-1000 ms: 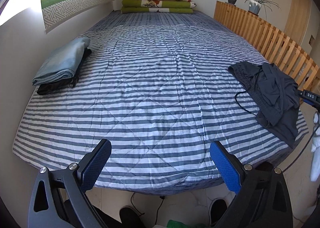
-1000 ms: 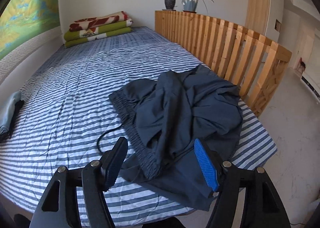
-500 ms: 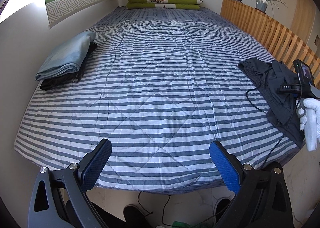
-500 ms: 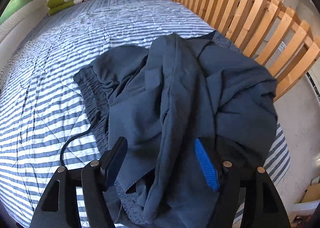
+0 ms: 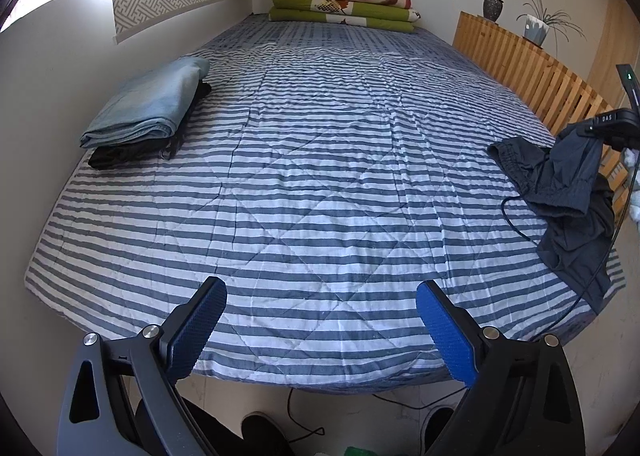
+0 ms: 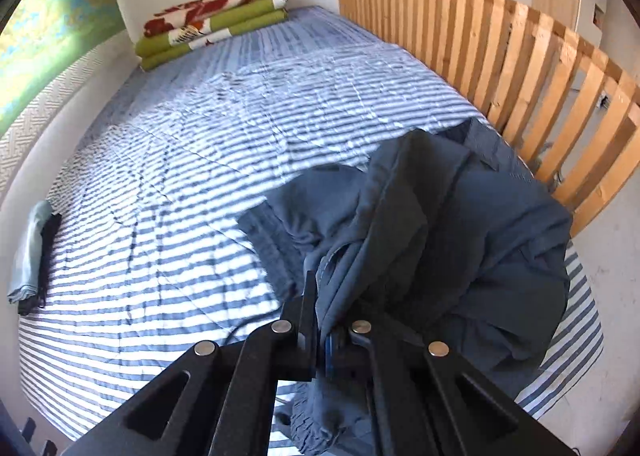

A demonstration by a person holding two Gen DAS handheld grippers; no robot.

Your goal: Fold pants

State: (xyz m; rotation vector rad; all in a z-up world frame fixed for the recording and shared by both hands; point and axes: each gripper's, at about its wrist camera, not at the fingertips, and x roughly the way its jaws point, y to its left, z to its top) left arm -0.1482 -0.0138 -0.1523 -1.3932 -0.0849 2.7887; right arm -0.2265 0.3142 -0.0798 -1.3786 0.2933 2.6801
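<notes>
In the left wrist view, a folded pale-blue garment stacked on a folded black one (image 5: 148,112) sits at the upper left of the frame, near the wall. The blue-and-white striped quilted bedspread (image 5: 320,184) fills the centre. The left gripper (image 5: 320,330), at the bottom of the frame, has its jaws wide apart with nothing between them; it hangs over the near edge of the bed. At the right edge, the crumpled dark navy drawstring pants (image 5: 568,184) lie beside the slatted wooden bed rail (image 5: 520,68), with part of the fabric pulled upward.

In the right wrist view, the right gripper (image 6: 322,330), at lower centre, is clamped tight on a bunched fold of the pants (image 6: 460,240); the remaining fabric is heaped at centre right, just beside the rail.

Risks, as judged from here:
- The grip holds a random fold, not the waistband or a hem. Lifting may yield a tangled bundle.
- Several layers may be pinched together, preventing the pants from spreading flat.
- The loose drawstring could snag.
- Fabric near the bed edge may slide to the floor.
</notes>
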